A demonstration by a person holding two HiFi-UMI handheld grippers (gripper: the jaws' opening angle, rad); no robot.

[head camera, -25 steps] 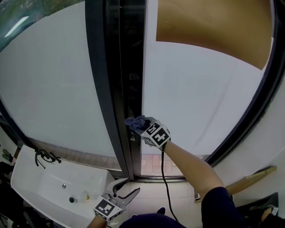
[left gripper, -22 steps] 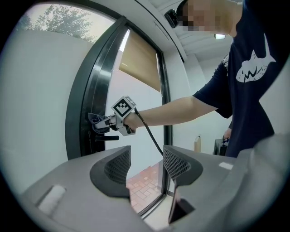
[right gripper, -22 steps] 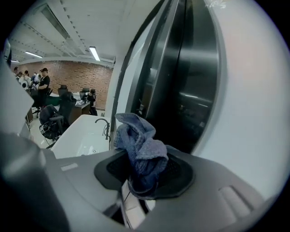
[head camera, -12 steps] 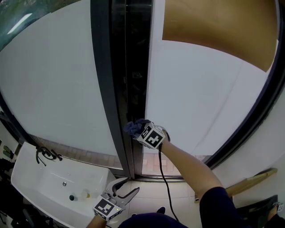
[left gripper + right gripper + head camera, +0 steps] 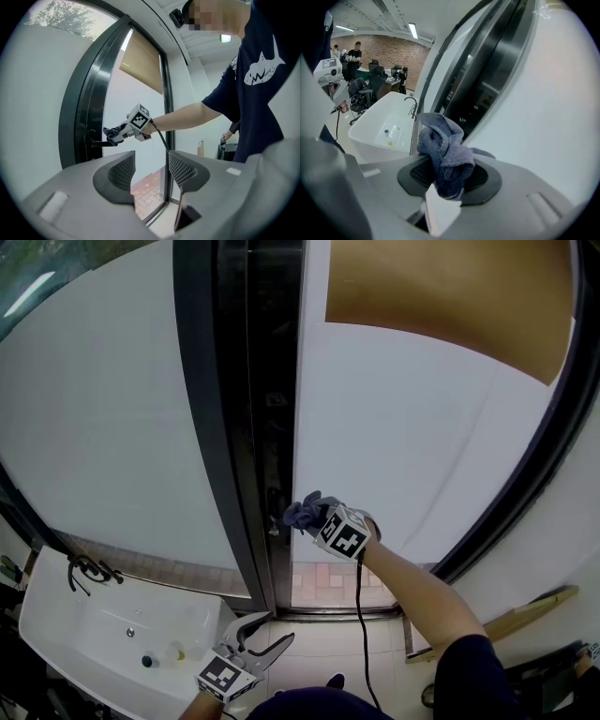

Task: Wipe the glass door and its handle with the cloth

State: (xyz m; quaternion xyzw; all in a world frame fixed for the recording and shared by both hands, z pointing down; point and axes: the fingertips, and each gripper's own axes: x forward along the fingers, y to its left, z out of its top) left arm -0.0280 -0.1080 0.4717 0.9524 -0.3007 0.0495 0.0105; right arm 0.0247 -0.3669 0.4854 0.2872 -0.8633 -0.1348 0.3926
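Nearest the person, the left gripper [image 5: 267, 634] is held low at waist height, its jaws spread apart with nothing between them, aimed toward the door. Just to its left stands a white sink [image 5: 56, 634] with a dark tap [image 5: 86, 570] and a small yellow item lying in the basin. Further out, the person's right arm stretches forward, and the right gripper [image 5: 314, 517] pinches a bunched blue-grey cloth [image 5: 300, 512] between its jaws, the folds spilling out past the pads. The cloth sits at the left edge of the glass door [image 5: 403, 446], right at the dark lever handle [image 5: 96, 143], and looks to rest on the handle's end. Beside the handle runs the tall dark frame [image 5: 202, 427], with a pale frosted pane to its left. At the top of the door, a tan blind [image 5: 450, 287] covers the upper glass.
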